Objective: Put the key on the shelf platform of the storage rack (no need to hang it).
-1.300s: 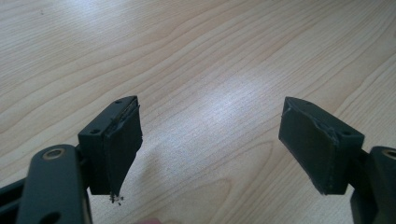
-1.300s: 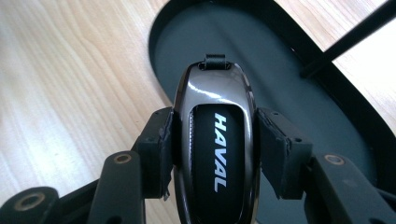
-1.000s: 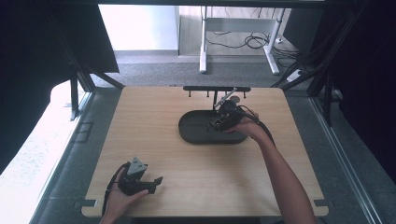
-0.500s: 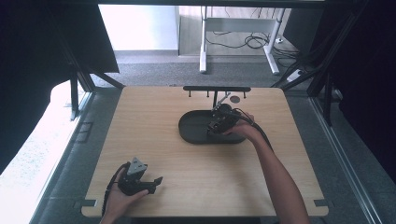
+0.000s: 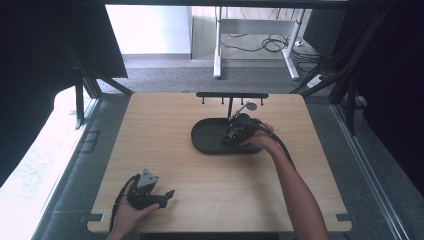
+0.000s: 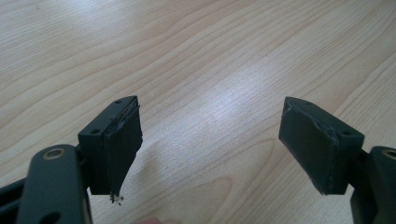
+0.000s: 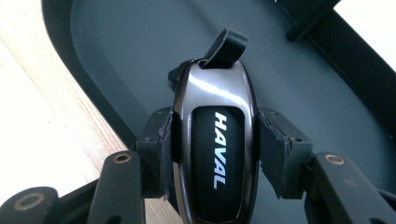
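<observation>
right gripper [image 7: 215,154]: clamped on key fob [image 7: 215,144], long axis along jaws, strap toward frame top | over tray [image 7: 116,51], frame centre | left gripper [image 6: 210,144]: wide, empty, lower left

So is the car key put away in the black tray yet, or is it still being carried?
Not put away yet. Done: the right gripper has the car key clamped between its pads. In hand: the key hangs over the dark oval tray, beside the hook rack. Left: whether it touches the tray floor I cannot tell, and the jaws must let go. The left gripper rests open over the table.
</observation>
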A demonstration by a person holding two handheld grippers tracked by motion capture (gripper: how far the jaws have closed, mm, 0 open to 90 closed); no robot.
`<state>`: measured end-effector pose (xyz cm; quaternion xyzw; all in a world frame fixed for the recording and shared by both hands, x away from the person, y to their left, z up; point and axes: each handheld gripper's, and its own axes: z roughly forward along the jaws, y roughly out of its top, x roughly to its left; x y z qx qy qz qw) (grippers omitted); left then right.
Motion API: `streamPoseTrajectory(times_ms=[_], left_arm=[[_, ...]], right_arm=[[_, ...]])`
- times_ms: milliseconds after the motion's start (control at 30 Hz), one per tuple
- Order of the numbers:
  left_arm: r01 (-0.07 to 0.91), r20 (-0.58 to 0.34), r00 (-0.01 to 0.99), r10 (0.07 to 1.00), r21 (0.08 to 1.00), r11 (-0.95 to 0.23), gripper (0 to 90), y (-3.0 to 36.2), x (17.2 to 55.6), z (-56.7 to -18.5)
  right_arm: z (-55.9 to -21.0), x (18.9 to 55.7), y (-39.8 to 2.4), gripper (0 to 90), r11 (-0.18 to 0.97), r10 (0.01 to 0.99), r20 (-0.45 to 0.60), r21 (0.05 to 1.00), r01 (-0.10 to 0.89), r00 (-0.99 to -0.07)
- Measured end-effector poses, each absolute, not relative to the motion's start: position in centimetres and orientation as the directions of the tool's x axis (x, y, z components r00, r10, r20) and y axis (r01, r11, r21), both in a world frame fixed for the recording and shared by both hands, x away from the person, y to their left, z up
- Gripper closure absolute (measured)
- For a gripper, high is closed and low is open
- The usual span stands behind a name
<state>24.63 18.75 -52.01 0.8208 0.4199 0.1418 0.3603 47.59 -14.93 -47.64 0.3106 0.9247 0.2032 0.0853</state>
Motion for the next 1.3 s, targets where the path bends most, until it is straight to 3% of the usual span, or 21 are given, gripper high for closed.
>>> streamPoseTrajectory(times_ms=[767,1300], left_arm=[[0.590,-0.067,0.612,0.788,0.702,-0.399,21.4,18.5,24.7,-52.3],[0.590,-0.070,0.616,0.784,0.701,-0.400,21.4,18.3,24.6,-52.3]], right_arm=[[-50.0,48.1,-16.4,47.7,0.712,0.645,-0.042,0.395,0.581,-0.763],[-47.0,45.8,-17.0,40.2,0.675,0.649,-0.080,0.519,0.525,-0.756]])
